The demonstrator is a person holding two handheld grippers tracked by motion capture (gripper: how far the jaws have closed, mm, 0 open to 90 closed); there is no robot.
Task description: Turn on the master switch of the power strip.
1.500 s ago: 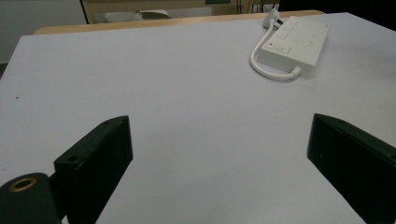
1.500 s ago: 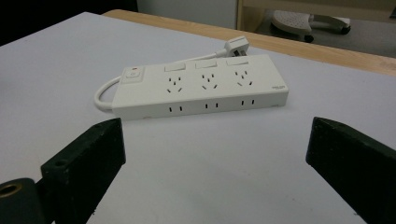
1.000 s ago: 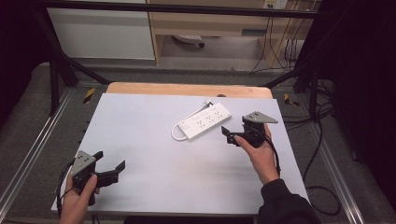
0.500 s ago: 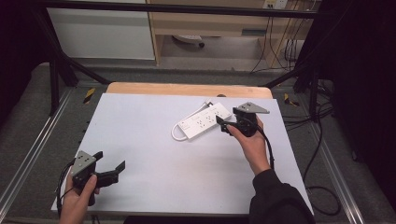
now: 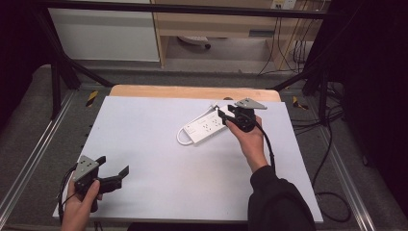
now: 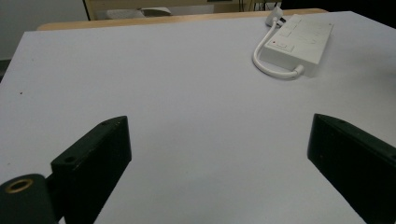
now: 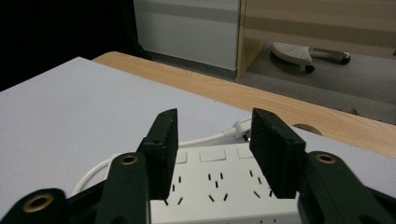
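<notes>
The biggest risk, as I judge it, is a grip that lands off-centre. The right gripper [image 5: 224,115] hangs over the near-right end of the power strip [image 5: 206,127], and its jaws have just been closing. In the right gripper view they stand partway apart above the socket face, with the strip's body [image 7: 219,186] below and between them, and I see no pad pressing on it. If they finish closing on that end alone, the long strip could pivot or tip and slide across the smooth table [image 5: 144,144]. The jaws may also be too narrow to span the strip's width at this angle, in which case they would only skate over its top.

A second worry is the cord [image 5: 182,139]. It loops out at the strip's far-left end and runs back behind the strip toward the plug [image 5: 214,107], so a lift or drag could pull the loop tight or snag the plug on the table's wooden far edge.

In the high view, the strip lies slantwise on the table's far-right part, its length running from about 8 o'clock to 2 o'clock. From the right gripper it stretches away toward 8 o'clock, directly beneath the jaw tips.

The left gripper [image 5: 115,174] rests near the table's near-left corner, jaws spread wide and empty, with the strip well apart from it at roughly 1 o'clock.
</notes>
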